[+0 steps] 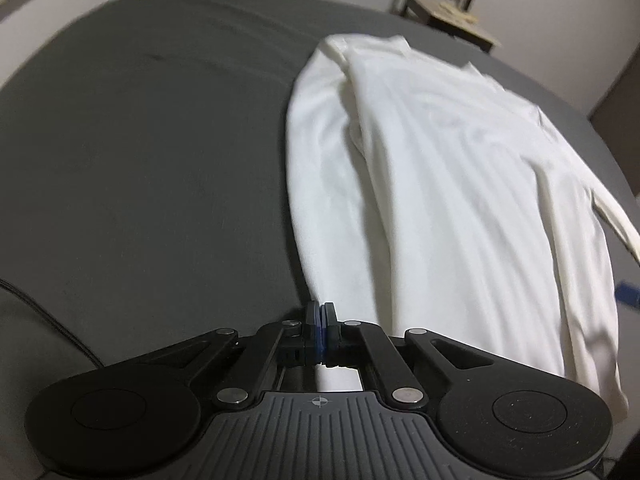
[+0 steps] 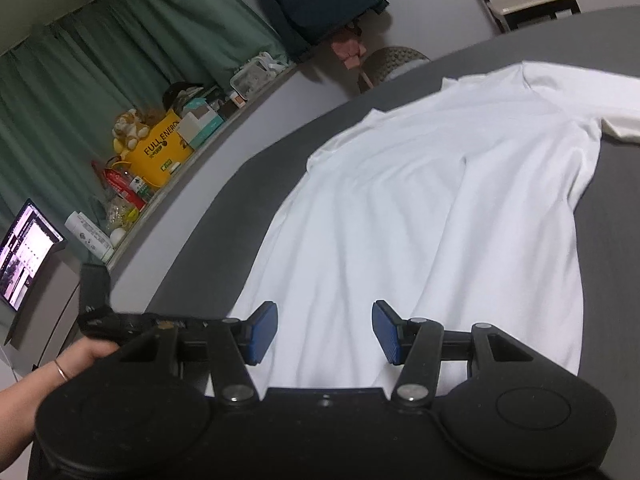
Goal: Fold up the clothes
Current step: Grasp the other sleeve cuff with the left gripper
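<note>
A white long-sleeved shirt (image 1: 460, 184) lies spread on a dark grey bed surface (image 1: 152, 152). One sleeve is folded along the shirt's left side and narrows down to my left gripper (image 1: 322, 320). That gripper's blue pads are pressed together on the end of this white fabric. In the right wrist view the shirt (image 2: 420, 208) stretches away from me, its other sleeve (image 2: 592, 96) lying out to the far right. My right gripper (image 2: 325, 330) hovers over the near hem, open, with nothing between its fingers.
A person's hand (image 2: 68, 364) grips black gear at the left of the right wrist view. A ledge holds a yellow bag (image 2: 160, 148), boxes and bottles beside green curtains (image 2: 100, 60). A laptop screen (image 2: 24, 252) glows far left. A chair (image 1: 448, 0) stands beyond the bed.
</note>
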Action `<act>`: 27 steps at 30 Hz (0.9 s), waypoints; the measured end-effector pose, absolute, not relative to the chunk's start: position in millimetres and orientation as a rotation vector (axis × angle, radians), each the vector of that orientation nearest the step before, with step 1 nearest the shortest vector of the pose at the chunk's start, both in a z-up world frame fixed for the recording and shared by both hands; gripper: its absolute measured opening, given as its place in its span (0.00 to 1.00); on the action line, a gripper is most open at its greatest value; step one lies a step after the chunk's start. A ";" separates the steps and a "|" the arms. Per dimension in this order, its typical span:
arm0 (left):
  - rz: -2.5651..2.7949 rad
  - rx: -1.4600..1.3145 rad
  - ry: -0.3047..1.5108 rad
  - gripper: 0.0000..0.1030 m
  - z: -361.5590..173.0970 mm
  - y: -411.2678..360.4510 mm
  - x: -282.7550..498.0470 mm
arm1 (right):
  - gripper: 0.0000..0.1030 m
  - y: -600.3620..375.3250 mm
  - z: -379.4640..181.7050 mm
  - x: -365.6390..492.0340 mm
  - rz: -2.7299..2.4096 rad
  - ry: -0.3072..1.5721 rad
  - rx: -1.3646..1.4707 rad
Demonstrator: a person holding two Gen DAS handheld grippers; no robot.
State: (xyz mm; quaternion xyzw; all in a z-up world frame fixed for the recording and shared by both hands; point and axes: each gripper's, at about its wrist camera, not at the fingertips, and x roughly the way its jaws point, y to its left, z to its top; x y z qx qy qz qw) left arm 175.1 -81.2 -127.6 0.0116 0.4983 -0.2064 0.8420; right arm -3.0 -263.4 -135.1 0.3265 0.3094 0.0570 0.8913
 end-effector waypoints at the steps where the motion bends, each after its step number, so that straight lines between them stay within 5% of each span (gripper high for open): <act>1: -0.422 0.008 1.038 0.00 -124.3 -79.3 176.2 | 0.50 -261.9 -137.9 -2.8 0.122 0.656 0.682; 18: 0.052 0.402 0.893 0.00 -69.2 -4.7 321.2 | 0.61 -195.2 -141.8 -13.9 0.184 0.877 0.236; 27: 0.094 0.463 0.966 0.00 -104.4 7.8 374.3 | 0.61 -197.1 -146.7 -4.5 0.231 0.911 0.264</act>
